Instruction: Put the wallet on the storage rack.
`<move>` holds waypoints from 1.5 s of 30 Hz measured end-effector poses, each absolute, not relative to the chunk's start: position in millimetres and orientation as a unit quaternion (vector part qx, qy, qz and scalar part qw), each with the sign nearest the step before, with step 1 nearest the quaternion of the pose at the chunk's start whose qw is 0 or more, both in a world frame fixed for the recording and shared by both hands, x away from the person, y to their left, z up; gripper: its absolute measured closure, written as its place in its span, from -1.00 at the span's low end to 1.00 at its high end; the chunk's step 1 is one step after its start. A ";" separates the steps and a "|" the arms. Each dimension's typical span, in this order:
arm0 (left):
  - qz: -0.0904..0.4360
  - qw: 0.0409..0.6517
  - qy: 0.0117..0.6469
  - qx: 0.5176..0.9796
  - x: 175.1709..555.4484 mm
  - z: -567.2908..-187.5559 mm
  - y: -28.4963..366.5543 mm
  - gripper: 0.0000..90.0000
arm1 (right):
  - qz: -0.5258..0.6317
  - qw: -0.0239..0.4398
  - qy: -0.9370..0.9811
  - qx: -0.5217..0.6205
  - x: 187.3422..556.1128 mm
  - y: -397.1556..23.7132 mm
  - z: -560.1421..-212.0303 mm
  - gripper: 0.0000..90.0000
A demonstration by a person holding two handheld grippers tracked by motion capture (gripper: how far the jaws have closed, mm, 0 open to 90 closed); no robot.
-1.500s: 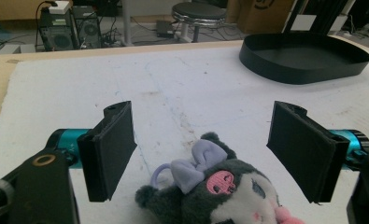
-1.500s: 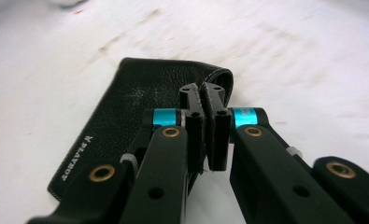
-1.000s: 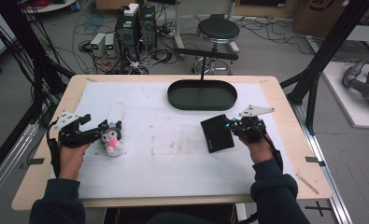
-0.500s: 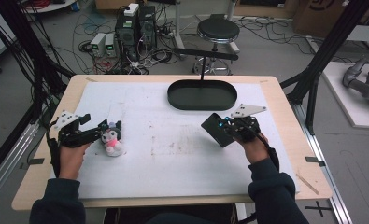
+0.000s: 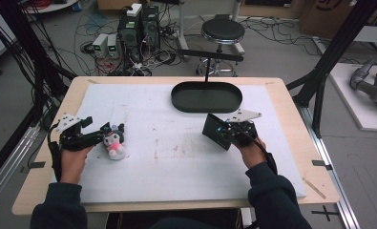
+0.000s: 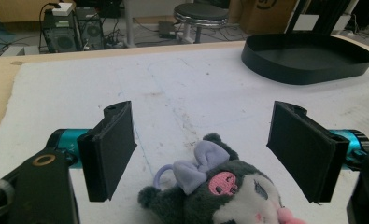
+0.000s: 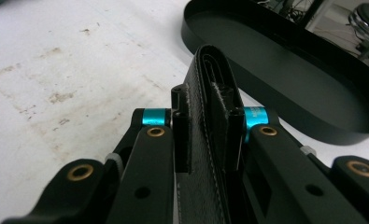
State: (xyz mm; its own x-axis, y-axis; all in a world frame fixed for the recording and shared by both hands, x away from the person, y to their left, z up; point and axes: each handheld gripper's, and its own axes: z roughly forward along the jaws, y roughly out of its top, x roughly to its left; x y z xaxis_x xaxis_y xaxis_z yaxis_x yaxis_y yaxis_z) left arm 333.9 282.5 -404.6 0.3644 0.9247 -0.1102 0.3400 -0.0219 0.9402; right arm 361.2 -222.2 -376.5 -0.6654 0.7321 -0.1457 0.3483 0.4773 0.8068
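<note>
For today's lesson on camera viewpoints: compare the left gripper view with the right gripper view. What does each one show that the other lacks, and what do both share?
Left gripper view alone: the plush toy lying between the open jaws of the left gripper, untouched by either.

Right gripper view alone: the black wallet clamped edge-on in the right gripper.

Both: the black oval tray and the white table cover.

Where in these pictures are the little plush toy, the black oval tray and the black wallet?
plush toy [image 5: 113, 143]: high view, on its pale face.
black oval tray [image 5: 206, 108]: high view, on its near rim.
black wallet [image 7: 209, 135]: right gripper view, on its stitched leather edge between the jaws.
</note>
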 end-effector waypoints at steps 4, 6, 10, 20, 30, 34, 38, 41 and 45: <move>0.290 0.505 0.485 0.652 333.9 -404.5 283.7 -0.50 | 0.392 0.233 0.826 0.332 360.7 -227.8 -376.8 0.62; 0.290 0.505 0.484 0.653 333.8 -404.3 284.0 -0.50 | 0.387 0.235 0.827 0.332 358.0 -233.0 -377.5 0.74; 0.289 0.505 0.485 0.653 334.0 -404.6 283.7 -0.50 | 0.383 0.236 0.828 0.334 357.2 -236.8 -376.9 0.96; 0.290 0.506 0.484 0.652 334.2 -404.3 283.3 -0.50 | 0.396 0.203 0.833 0.329 352.6 -228.3 -366.7 0.97; 0.290 0.505 0.484 0.653 334.0 -404.3 283.7 -0.50 | 0.417 0.147 0.840 0.315 350.7 -217.9 -369.4 0.97; 0.290 0.505 0.484 0.653 333.8 -404.2 283.8 -0.50 | 0.404 0.156 0.849 0.304 349.6 -216.3 -371.6 0.96; 0.290 0.506 0.485 0.652 333.7 -404.2 284.2 -0.50 | 0.420 0.165 0.847 0.279 346.2 -218.7 -371.6 0.47; 0.290 0.506 0.484 0.652 333.7 -404.3 284.7 -0.50 | 0.438 0.207 0.831 0.272 345.2 -222.2 -368.7 -0.08; 0.290 0.506 0.484 0.653 334.0 -404.7 284.5 -0.50 | 0.435 0.241 0.820 0.283 348.0 -227.1 -371.2 -0.35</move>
State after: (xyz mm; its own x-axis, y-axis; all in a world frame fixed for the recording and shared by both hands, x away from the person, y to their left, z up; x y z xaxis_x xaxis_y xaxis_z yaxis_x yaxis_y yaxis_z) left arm 334.0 284.5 -404.7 0.3639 0.9248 -0.1114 0.3380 -0.0196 0.9410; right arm 348.0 -227.1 -371.2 -0.7236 0.6740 -0.1487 0.2548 0.4611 0.8500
